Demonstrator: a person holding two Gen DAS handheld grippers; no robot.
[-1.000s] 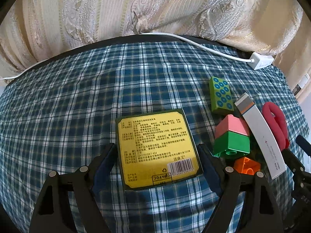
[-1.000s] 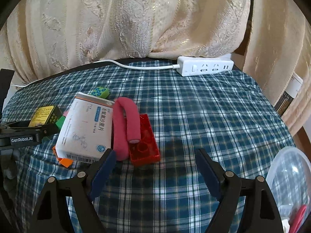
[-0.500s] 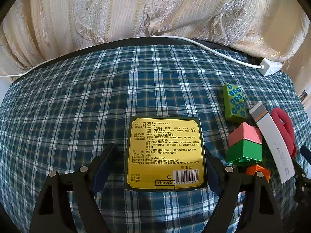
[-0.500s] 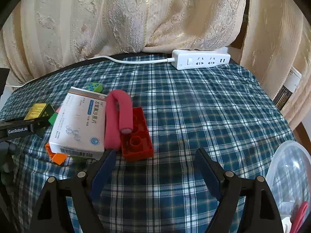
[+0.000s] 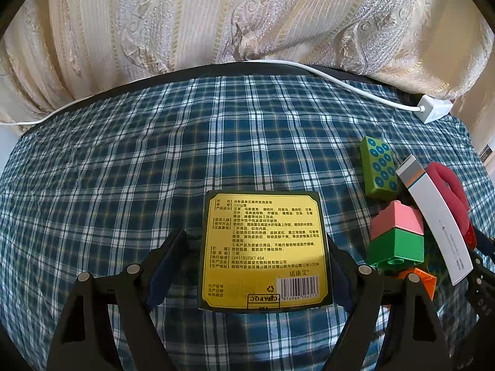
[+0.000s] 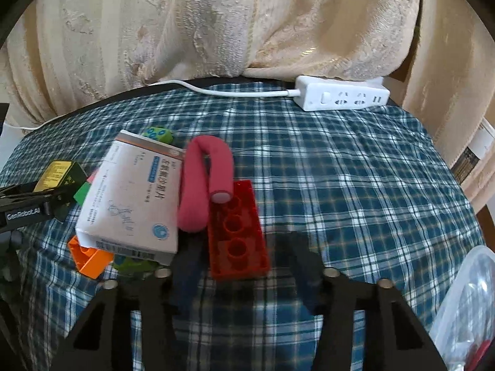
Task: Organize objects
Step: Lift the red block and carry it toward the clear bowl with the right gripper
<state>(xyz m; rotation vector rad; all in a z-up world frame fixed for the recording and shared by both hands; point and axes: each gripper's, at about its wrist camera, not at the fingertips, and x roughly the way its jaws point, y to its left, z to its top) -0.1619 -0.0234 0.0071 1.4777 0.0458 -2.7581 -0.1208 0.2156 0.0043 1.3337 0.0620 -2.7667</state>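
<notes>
A yellow-labelled box (image 5: 263, 247) lies flat on the checked cloth between the fingers of my left gripper (image 5: 256, 241), which is open; the box's right edge is close to the right finger, and a gap shows on the left. In the right wrist view a red brick (image 6: 236, 235) lies studs-down between the blurred fingers of my right gripper (image 6: 241, 247), whose jaws are closing with small gaps left on both sides. A bent pink foam roller (image 6: 204, 182) rests on the brick's far end, beside a white medicine box (image 6: 136, 201).
A dotted green brick (image 5: 379, 167), a pink-and-green brick (image 5: 397, 235) and an orange brick (image 6: 88, 256) crowd around the medicine box. A white power strip (image 6: 342, 97) lies at the table's far edge before curtains. A clear plastic tub (image 6: 464, 309) stands at the lower right.
The right gripper's fingers have come in from wide apart to close around the red brick. The yellow box now sits further right between the left fingers.
</notes>
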